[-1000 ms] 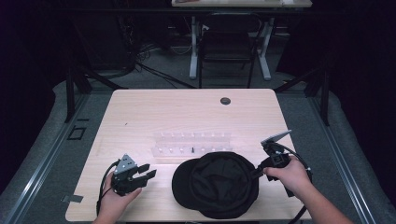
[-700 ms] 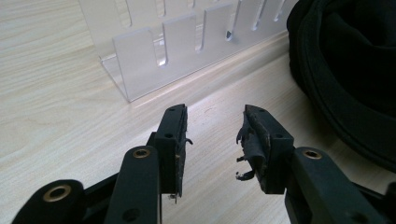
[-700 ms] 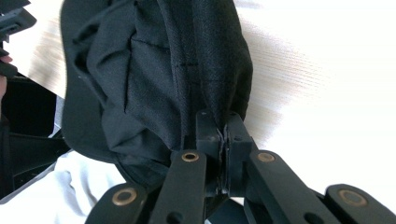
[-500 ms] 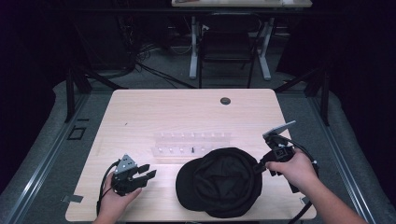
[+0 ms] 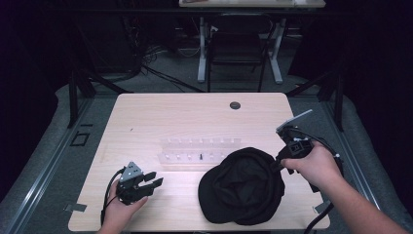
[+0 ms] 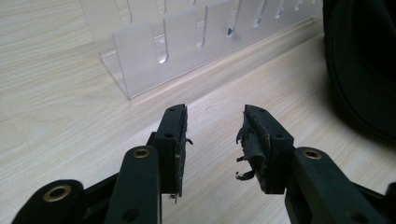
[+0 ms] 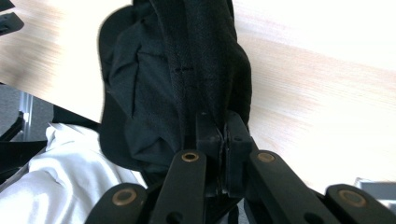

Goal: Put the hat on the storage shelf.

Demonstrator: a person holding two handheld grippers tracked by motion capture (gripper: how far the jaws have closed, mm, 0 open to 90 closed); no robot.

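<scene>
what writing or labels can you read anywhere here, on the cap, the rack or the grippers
None can be read.
black cap: plain fabric, no logo or lettering on the sides that show.
clear rack: bare acrylic, no marks.
left gripper and right gripper: black jaws with brass rivets, no print.

Light wood table (image 5: 160, 117), rounded corners, dark round grommet (image 5: 235, 105) near far edge. Clear acrylic slotted rack (image 5: 197, 152) sits mid-table. Black cap (image 5: 241, 187) lies w/ brim on near-right part, just beside rack's right end.
</scene>
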